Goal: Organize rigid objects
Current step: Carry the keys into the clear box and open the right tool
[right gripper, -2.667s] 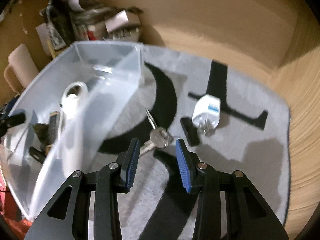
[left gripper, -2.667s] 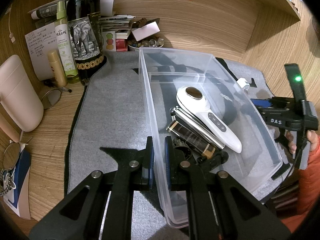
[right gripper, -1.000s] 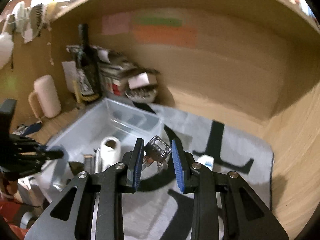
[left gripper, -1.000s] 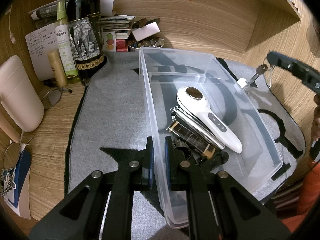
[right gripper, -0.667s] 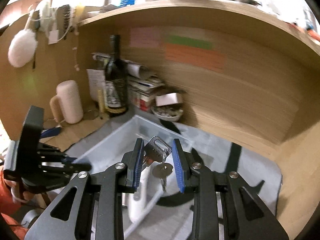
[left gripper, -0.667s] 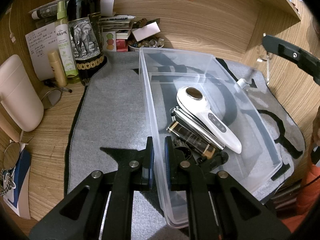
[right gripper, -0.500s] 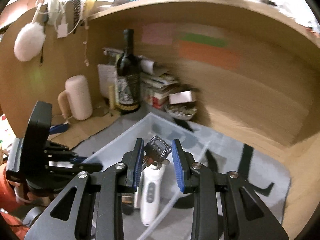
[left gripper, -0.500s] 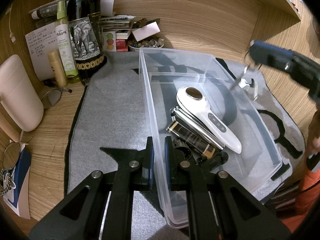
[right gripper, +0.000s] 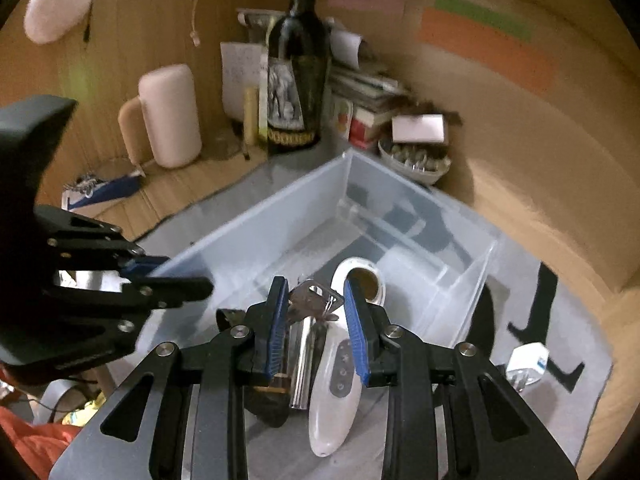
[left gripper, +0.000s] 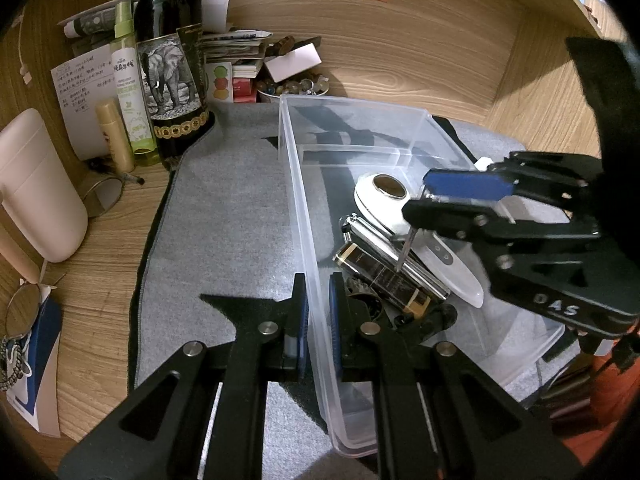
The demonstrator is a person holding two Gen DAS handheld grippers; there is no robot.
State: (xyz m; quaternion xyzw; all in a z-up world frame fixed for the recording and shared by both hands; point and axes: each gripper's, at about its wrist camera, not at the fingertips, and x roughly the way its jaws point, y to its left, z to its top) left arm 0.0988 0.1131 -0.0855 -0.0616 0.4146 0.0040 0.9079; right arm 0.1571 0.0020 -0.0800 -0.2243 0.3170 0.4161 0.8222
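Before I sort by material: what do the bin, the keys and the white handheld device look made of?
Bin: clear, glossy plastic; the mat shows through its walls.
Keys: silvery metal, judging by bright glints.
White handheld device: probably smooth molded plastic with a soft sheen; its round dark head looks polished.

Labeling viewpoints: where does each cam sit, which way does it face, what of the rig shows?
Left wrist: on the left tool, looking down along the bin, whose wall its fingers clamp; right tool enters from the right.
Right wrist: on the right tool, looking down into the bin, keys pinched between its fingers; left tool at left.
Shared: bin, white device, bottle.
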